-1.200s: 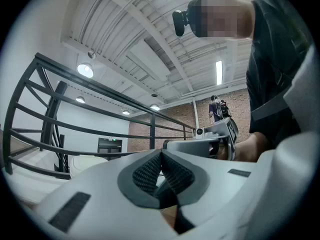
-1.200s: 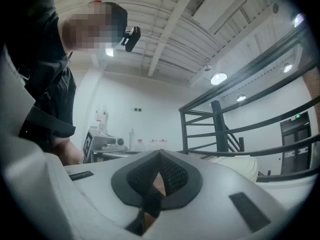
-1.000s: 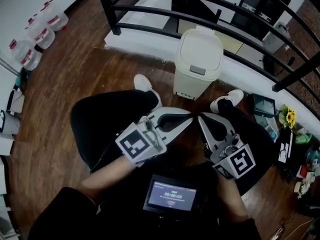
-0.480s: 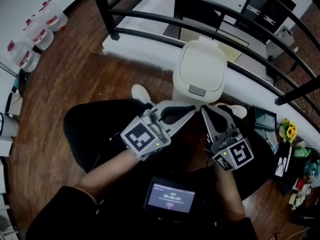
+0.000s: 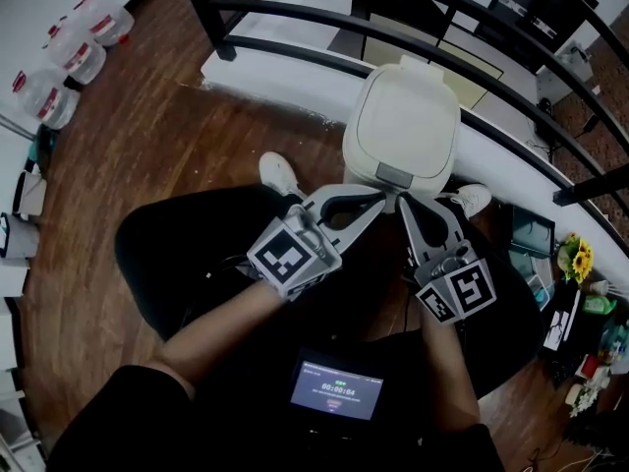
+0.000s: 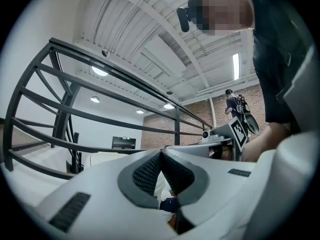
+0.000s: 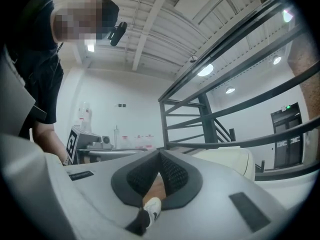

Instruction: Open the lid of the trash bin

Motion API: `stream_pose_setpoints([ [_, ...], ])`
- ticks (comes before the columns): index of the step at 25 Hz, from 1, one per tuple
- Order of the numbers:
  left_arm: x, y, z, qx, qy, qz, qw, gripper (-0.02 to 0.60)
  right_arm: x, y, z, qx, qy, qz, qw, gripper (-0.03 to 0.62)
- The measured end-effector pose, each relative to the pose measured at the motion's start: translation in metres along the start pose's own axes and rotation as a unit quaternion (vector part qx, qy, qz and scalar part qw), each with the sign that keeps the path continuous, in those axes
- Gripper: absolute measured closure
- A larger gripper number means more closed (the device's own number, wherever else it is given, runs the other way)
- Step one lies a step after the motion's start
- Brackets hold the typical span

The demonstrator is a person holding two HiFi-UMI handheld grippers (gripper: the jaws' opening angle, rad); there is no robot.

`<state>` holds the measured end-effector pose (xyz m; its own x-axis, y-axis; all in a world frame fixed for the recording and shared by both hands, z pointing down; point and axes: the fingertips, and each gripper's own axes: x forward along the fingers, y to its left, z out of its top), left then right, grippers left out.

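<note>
**Both grippers closed beside a shut trash bin**

From the head view: shows a cream trash bin [image 5: 366,170] hard against the black railing [image 5: 295,20], with its lid [image 5: 405,116] down flat and a grey latch [image 5: 395,175] on the edge nearest the person. Finds the left gripper [image 5: 378,205] just short of the bin's near side, tips pointing at the latch but with no visible contact. Places the right gripper [image 5: 403,203] just beside it, tips equally close to the bin's near edge. Shows one white shoe [image 5: 280,175] left of the bin and another [image 5: 474,197] right of it. Catches a lit screen [image 5: 336,391] well back from the bin, at the person's body, and clear water jugs [image 5: 74,62] far off to the bin's left.

From the left gripper view: shows the jaws of the left gripper [image 6: 161,154] pressed together at the tips, with nothing between the dark ribbed pads [image 6: 145,173]. Looks past them at the railing [image 6: 100,91] and at the right gripper's marker cube [image 6: 239,130].

From the right gripper view: shows the right gripper [image 7: 160,154] likewise closed tip to tip and holding nothing. Reveals the bin's cream lid [image 7: 225,159] just beyond and to the right of the jaws, below the railing [image 7: 225,116], and a white shoe [image 7: 152,207] through the hollow under the tips.
</note>
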<state>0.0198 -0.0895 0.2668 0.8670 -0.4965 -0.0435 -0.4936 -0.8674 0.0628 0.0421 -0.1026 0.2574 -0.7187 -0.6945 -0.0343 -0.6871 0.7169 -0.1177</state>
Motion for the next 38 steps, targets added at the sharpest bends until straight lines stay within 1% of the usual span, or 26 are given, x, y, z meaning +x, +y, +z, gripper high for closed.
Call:
stream_pose_setpoints([
  [3, -0.001, 0.002, -0.022, -0.001, 0.007, 0.002, 1.0000, 0.543, -0.001, -0.003, -0.017, 0.005, 0.008, 0.003, 1.000, 0.580],
  [8, -0.003, 0.006, -0.059, -0.010, 0.040, 0.005, 0.9991, 0.543, -0.002, -0.005, -0.036, 0.009, 0.012, 0.000, 1.000, 0.580],
  [13, 0.003, 0.019, -0.088, -0.008, 0.053, 0.025, 0.9982, 0.543, -0.006, -0.010, -0.064, 0.019, 0.025, -0.006, 0.999, 0.580],
  [19, 0.010, 0.028, -0.144, -0.056, 0.107, 0.038, 0.9919, 0.543, -0.008, -0.021, -0.098, 0.037, 0.047, -0.018, 0.998, 0.580],
  [22, 0.017, 0.031, -0.161, -0.066, 0.126, 0.040, 0.9890, 0.543, -0.004, -0.029, -0.114, 0.049, 0.062, -0.025, 0.997, 0.580],
  [25, 0.028, 0.036, -0.175, -0.069, 0.140, 0.037, 0.9871, 0.543, 0.005, -0.034, -0.137, 0.053, 0.089, -0.022, 0.994, 0.580],
  [28, 0.032, 0.040, -0.200, -0.071, 0.167, 0.035, 0.9827, 0.543, 0.012, -0.038, -0.165, 0.066, 0.117, -0.019, 0.991, 0.580],
  [32, 0.029, 0.046, -0.237, -0.092, 0.203, 0.043, 0.9739, 0.543, 0.016, -0.043, -0.201, 0.081, 0.153, -0.017, 0.985, 0.580],
  [35, 0.028, 0.051, -0.264, -0.103, 0.222, 0.050, 0.9682, 0.543, 0.019, -0.051, -0.223, 0.092, 0.168, -0.017, 0.981, 0.580],
  [38, 0.030, 0.057, -0.290, -0.117, 0.241, 0.056, 0.9619, 0.543, 0.018, -0.057, -0.246, 0.105, 0.183, -0.026, 0.977, 0.580],
])
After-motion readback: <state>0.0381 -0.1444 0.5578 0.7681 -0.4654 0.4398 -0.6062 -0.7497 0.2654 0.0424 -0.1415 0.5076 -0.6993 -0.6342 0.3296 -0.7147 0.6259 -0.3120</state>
